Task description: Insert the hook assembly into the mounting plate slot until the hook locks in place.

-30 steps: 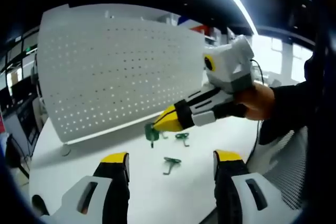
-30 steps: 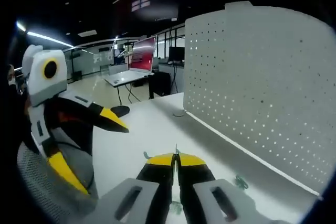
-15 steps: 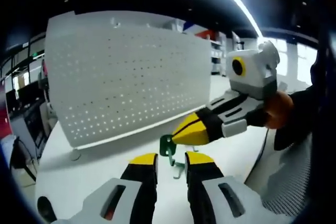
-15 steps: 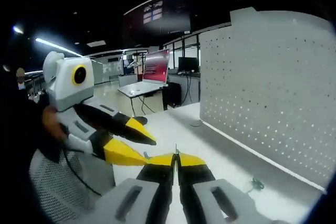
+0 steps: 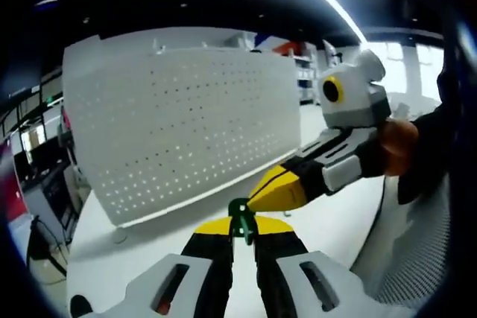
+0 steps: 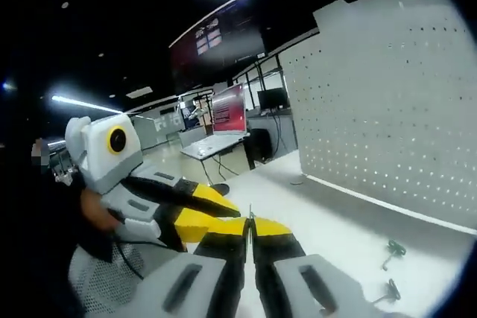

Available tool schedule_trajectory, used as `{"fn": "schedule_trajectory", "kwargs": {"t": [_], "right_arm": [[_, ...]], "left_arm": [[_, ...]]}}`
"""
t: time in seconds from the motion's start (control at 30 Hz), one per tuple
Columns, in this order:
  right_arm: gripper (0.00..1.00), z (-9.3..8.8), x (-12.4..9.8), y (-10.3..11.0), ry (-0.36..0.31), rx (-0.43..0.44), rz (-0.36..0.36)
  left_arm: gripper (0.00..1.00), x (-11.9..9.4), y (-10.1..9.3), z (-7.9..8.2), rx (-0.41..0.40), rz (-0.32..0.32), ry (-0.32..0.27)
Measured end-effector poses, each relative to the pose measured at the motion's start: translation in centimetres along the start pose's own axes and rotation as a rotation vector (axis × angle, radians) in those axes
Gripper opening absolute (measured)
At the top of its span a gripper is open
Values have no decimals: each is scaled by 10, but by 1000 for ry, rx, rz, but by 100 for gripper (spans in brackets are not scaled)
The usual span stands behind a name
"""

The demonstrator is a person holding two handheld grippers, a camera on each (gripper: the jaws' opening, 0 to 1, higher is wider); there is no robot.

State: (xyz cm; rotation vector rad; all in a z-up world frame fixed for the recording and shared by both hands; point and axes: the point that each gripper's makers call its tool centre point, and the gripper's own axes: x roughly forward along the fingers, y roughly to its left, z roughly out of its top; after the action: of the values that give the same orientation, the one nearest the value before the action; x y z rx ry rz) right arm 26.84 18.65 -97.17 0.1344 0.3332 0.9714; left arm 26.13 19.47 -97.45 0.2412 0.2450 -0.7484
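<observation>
A small green hook (image 5: 239, 212) stands between the yellow tips of my left gripper (image 5: 240, 223), which is shut on it. My right gripper (image 5: 257, 195) reaches in from the right, and its yellow tip still meets the same hook, shut on its upper part. Behind them the white perforated mounting plate (image 5: 179, 124) stands upright on the table. In the right gripper view my right gripper (image 6: 250, 223) is shut with only a thin sliver showing at its tip. The left gripper (image 6: 223, 210) touches it from the left, and the plate (image 6: 387, 109) rises at the right.
Two loose green hooks (image 6: 392, 249) (image 6: 387, 290) lie on the white table (image 6: 328, 221) near the plate's foot. A person's hand (image 5: 395, 147) holds the right gripper. A mesh chair back (image 6: 104, 288) sits low on the left, with desks and a red screen (image 6: 227, 106) beyond.
My left gripper went from wide open to shut on the hook that the right gripper carried up from the table. Both grippers have risen and drawn together.
</observation>
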Motion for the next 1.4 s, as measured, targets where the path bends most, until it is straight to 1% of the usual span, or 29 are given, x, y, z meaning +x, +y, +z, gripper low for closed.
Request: {"fn": "schedule_trajectory", "kwargs": {"t": [0.03, 0.1, 0.23, 0.43, 0.6, 0.7, 1.03, 1.13, 1.4], "right_arm": [[0, 1, 0, 2, -12, 44, 12], [0, 1, 0, 2, -17, 79, 23], [0, 0, 0, 2, -17, 96, 29], [0, 0, 0, 5, -16, 106, 38], [0, 1, 0, 5, -19, 96, 38], [0, 2, 0, 7, -21, 59, 35], [0, 4, -1, 9, -32, 48, 34], [0, 3, 0, 10, -30, 45, 34], [0, 4, 0, 9, -30, -5, 23]], "left_arm": [[9, 0, 0, 0, 12, 0, 0], [8, 0, -1, 0, 27, 1, 0], [5, 0, -2, 2, 51, -2, -7], [4, 0, 0, 2, 64, 6, -7], [4, 0, 0, 2, 64, 6, -12], [4, 0, 1, 1, 60, 13, -6], [4, -1, 2, 0, 43, 20, -1], [4, -1, 2, 0, 55, 19, 5], [3, -1, 3, 1, 55, 23, -2]]}}
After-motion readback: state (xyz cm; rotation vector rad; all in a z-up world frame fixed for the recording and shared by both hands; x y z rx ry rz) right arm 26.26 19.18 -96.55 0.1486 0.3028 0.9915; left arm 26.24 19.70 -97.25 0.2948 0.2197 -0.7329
